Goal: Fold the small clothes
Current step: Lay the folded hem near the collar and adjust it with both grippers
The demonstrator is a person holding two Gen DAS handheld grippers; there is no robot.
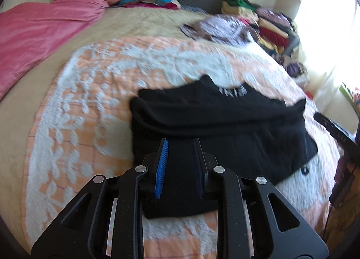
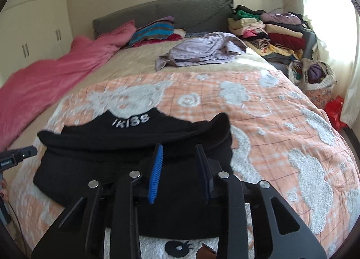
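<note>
Lying flat, black garment [image 2: 135,164]: long axis left-right, collar toward headboard [image 2: 162,9].

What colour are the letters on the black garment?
The letters on the black garment are white, clearest in the right wrist view.

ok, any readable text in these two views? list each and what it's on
"IKISS": white letters on the folded black knit garment, near its far edge; the first character is uncertain.
Same lettering in the left wrist view: too blurred to read.
Small white label on the left hand-held gripper: too small to read.
</note>
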